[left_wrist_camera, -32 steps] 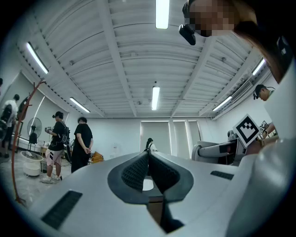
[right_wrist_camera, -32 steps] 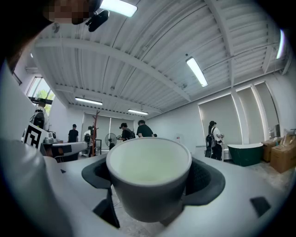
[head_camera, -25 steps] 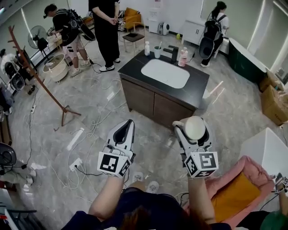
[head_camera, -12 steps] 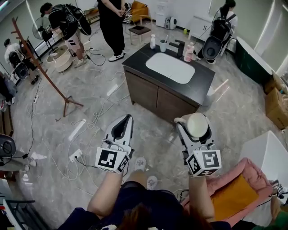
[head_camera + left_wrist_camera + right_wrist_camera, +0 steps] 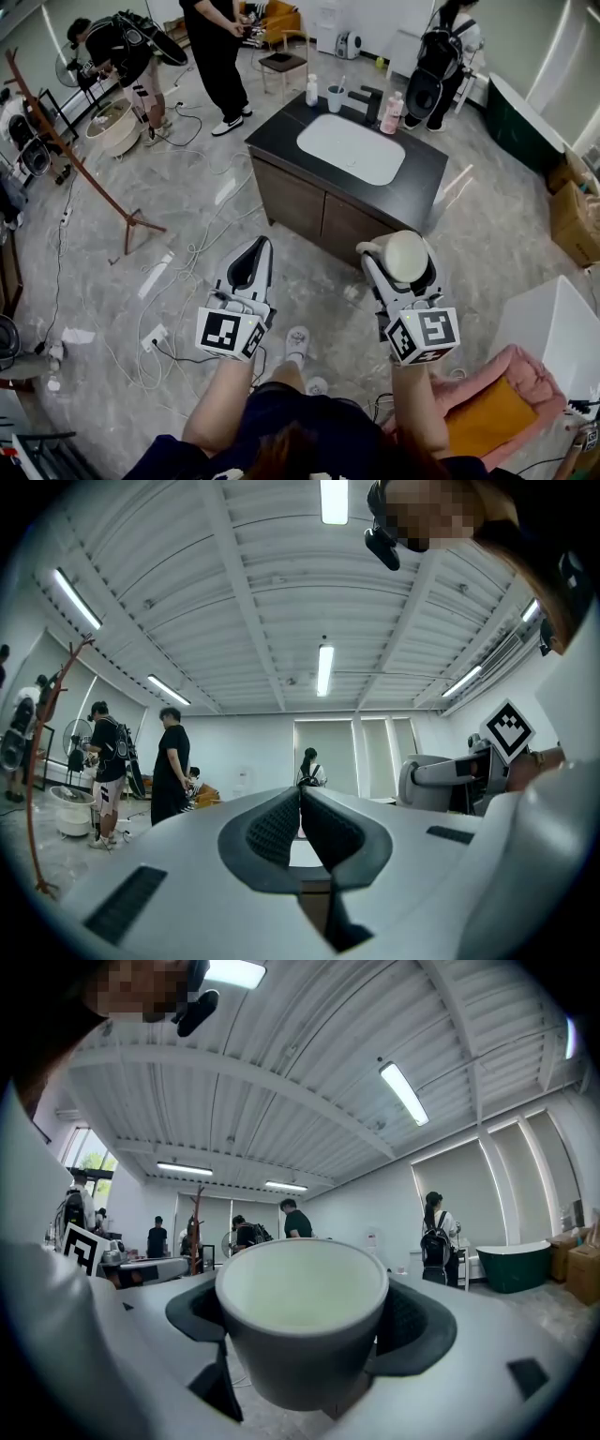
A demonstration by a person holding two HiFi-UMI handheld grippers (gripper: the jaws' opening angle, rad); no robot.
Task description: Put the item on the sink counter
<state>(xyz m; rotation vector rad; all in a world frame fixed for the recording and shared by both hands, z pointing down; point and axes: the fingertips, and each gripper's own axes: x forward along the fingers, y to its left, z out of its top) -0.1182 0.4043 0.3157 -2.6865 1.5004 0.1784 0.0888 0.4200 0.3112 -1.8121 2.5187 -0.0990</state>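
Note:
My right gripper (image 5: 401,261) is shut on a cream cup (image 5: 406,258) with a handle, held upright at waist height; the right gripper view shows the cup (image 5: 302,1316) wedged between the two dark pads, its inside empty. The left gripper (image 5: 252,264) hangs beside it, shut with nothing in it; its pads (image 5: 274,828) meet in the left gripper view. Ahead stands the sink counter (image 5: 422,172), a dark top with a white oval basin (image 5: 352,148) on a brown cabinet, roughly a step or two beyond both grippers.
A faucet (image 5: 366,101), a cup (image 5: 335,97) and bottles (image 5: 393,112) line the counter's far edge. Cables (image 5: 202,246) trail over the marble floor at left, by a wooden coat stand (image 5: 75,167). Three people (image 5: 217,52) stand beyond. A pink cushion (image 5: 492,403) lies at lower right.
The view has drifted; the counter sits slightly nearer and more centred. Both grippers hold the same pose, the cup still in the right one.

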